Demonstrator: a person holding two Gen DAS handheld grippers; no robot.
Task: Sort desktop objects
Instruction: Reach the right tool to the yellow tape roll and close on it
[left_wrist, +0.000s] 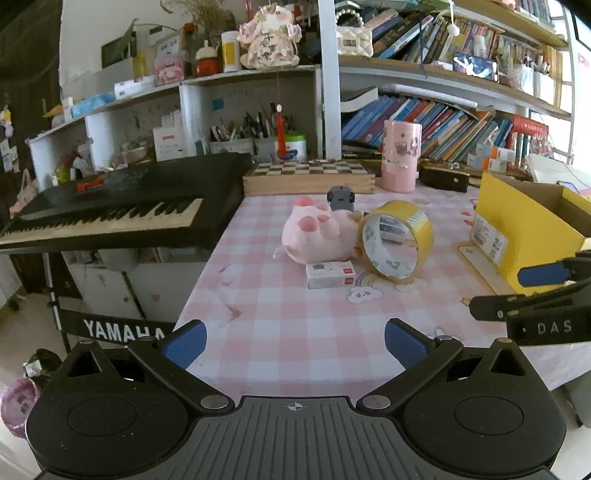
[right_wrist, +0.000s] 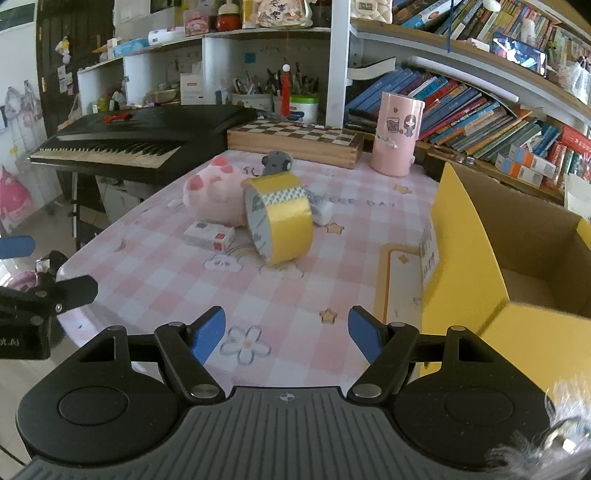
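Observation:
A pink plush pig (left_wrist: 314, 230) (right_wrist: 214, 195) lies mid-table on the pink checked cloth. A yellow tape roll (left_wrist: 397, 240) (right_wrist: 280, 218) stands on edge against its right side. A small white box (left_wrist: 330, 274) (right_wrist: 209, 235) lies in front of them. A small grey toy (left_wrist: 341, 198) (right_wrist: 276, 162) sits behind. An open yellow cardboard box (left_wrist: 517, 229) (right_wrist: 480, 258) stands at the right. My left gripper (left_wrist: 295, 341) is open and empty over the near table edge. My right gripper (right_wrist: 286, 332) is open and empty, left of the yellow box.
A black keyboard (left_wrist: 118, 210) (right_wrist: 122, 140) stands left of the table. A wooden chessboard box (left_wrist: 308, 175) (right_wrist: 293, 138) and a pink cylinder (left_wrist: 400, 157) (right_wrist: 397, 133) stand at the back, before bookshelves. A white item (right_wrist: 323, 212) peeks from behind the tape.

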